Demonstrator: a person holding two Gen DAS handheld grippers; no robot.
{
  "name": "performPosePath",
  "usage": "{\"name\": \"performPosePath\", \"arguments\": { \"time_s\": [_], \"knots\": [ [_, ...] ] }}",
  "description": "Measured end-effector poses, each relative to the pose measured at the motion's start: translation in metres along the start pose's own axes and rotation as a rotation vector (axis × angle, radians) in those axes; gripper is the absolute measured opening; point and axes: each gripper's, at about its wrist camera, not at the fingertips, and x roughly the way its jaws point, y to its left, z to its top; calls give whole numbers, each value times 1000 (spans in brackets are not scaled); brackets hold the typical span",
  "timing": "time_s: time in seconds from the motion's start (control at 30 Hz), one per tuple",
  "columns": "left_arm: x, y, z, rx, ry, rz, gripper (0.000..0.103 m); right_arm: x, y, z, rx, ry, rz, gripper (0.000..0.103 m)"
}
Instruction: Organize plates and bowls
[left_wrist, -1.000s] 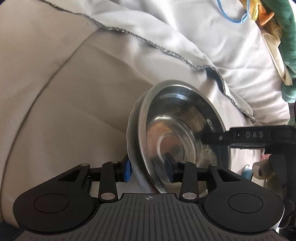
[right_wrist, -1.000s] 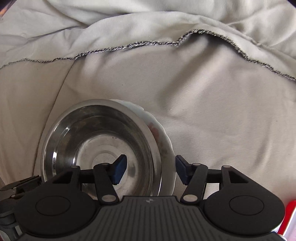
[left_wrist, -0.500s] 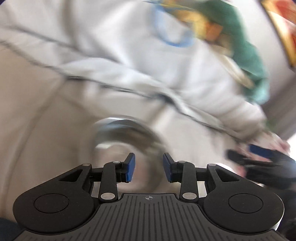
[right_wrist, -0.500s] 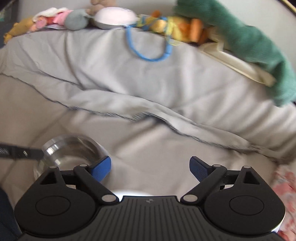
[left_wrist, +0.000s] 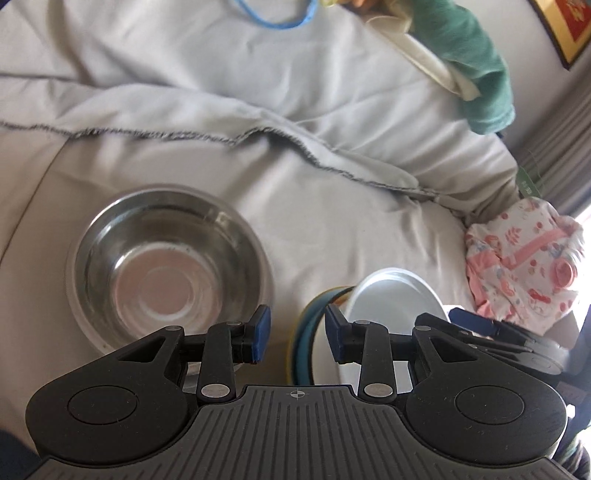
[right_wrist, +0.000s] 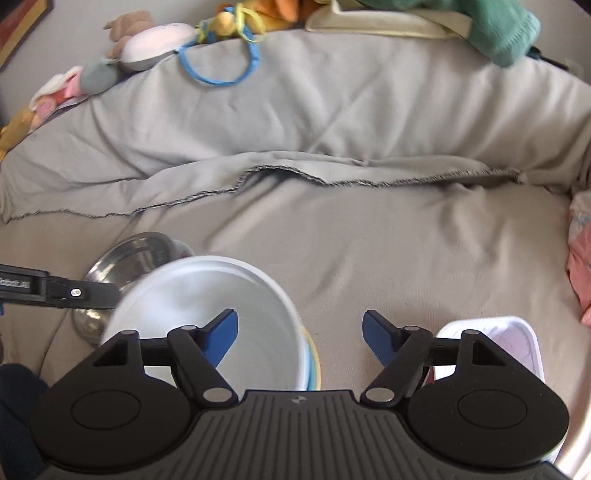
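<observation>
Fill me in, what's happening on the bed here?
A person with a handheld gripper in each hand is sorting dishes on a grey blanket. Neither holds anything now. The left gripper hovers open between the steel bowl, which sits on a white plate, and a stack topped by a white bowl. The right gripper is closing, one of its fingers over that white bowl, nothing between them.

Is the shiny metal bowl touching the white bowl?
Apart. In the left wrist view the shiny metal bowl sits on the blanket with a clear strip of cloth between it and the white bowl.
</observation>
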Motion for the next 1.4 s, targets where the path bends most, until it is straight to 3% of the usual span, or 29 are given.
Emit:
{"name": "performPosePath", "arguments": {
  "time_s": [0.17, 0.33, 0.47, 0.57, 0.73, 0.87, 1.0, 1.17, 1.4],
  "knots": [
    [8, 10, -3, -39, 27, -20, 36, 15, -6, -9, 32, 24, -44, 76],
    [-11, 13, -4, -84, -38, -145, 34, 30, -17, -16, 77, 67, -41, 76],
    [-20, 1, -2, -48, -54, -200, 34, 34, -20, -19, 95, 77, -15, 76],
    [-13, -11, -5, 7, -37, -152, 34, 30, -20, -20, 109, 65, 26, 76],
    [11, -7, -13, -15, 29, -76, 35, 16, -19, -20, 119, 46, 120, 76],
    [26, -4, -19, -11, 79, 3, 35, 21, -15, -23, 102, 93, 136, 76],
    [36, 0, -24, -26, 111, 1, 41, 39, -15, -33, 125, 180, 143, 76],
    [52, -6, -29, -35, 159, -18, 43, 60, -23, -42, 243, 299, 254, 76],
    [66, -12, -36, -32, 198, 2, 46, 70, -27, -49, 319, 336, 314, 76]
  ]
}}
